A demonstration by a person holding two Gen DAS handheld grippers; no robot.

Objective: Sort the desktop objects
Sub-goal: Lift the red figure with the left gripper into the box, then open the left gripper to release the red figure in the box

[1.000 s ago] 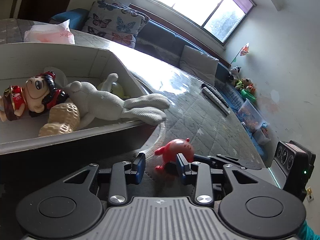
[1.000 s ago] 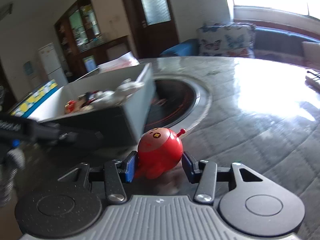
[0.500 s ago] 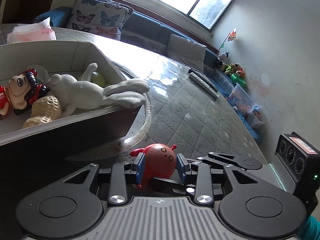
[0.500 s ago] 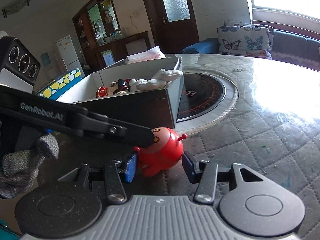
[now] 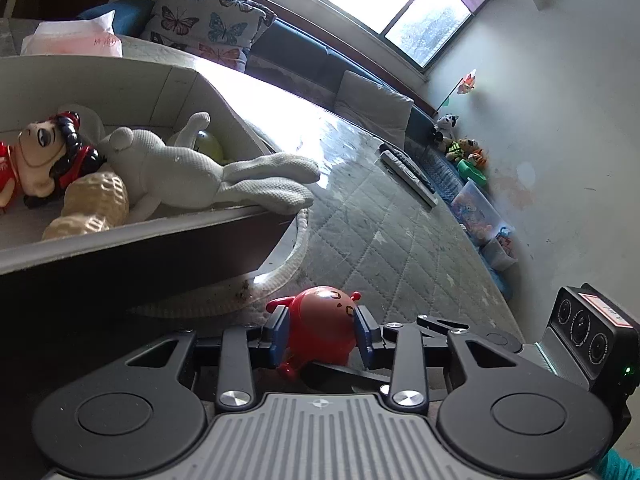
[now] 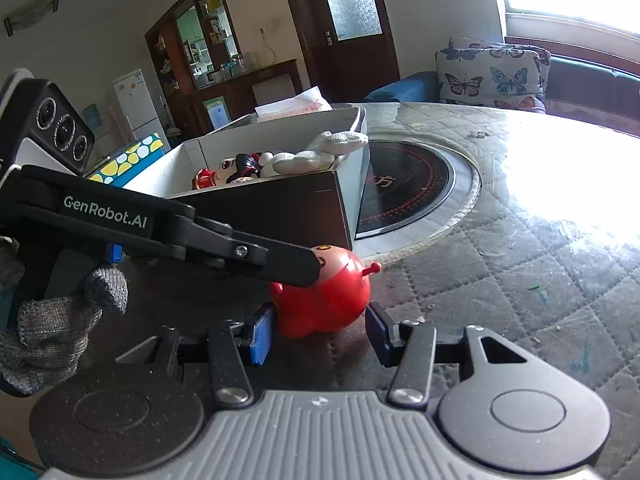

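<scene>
A round red toy figure (image 5: 320,328) sits between the blue pads of my left gripper (image 5: 321,338), which is shut on it. In the right wrist view the red toy (image 6: 326,304) lies just ahead of my right gripper (image 6: 320,332), which is open with a gap on both sides of the toy. The left gripper's arm (image 6: 168,232) crosses over the toy from the left. A grey open box (image 5: 168,228) holds a white plush rabbit (image 5: 192,172), a doll (image 5: 36,160) and a peanut toy (image 5: 96,204). The box (image 6: 280,200) stands just behind the toy.
The quilted grey table cover (image 6: 520,280) stretches right. A round black hotplate (image 6: 408,184) sits in the table beside the box. Remote controls (image 5: 408,172) lie at the far table edge. A tissue pack (image 5: 72,40) is behind the box.
My left gripper has come in from the left and closed on the red toy. My right gripper has opened and let go of it.
</scene>
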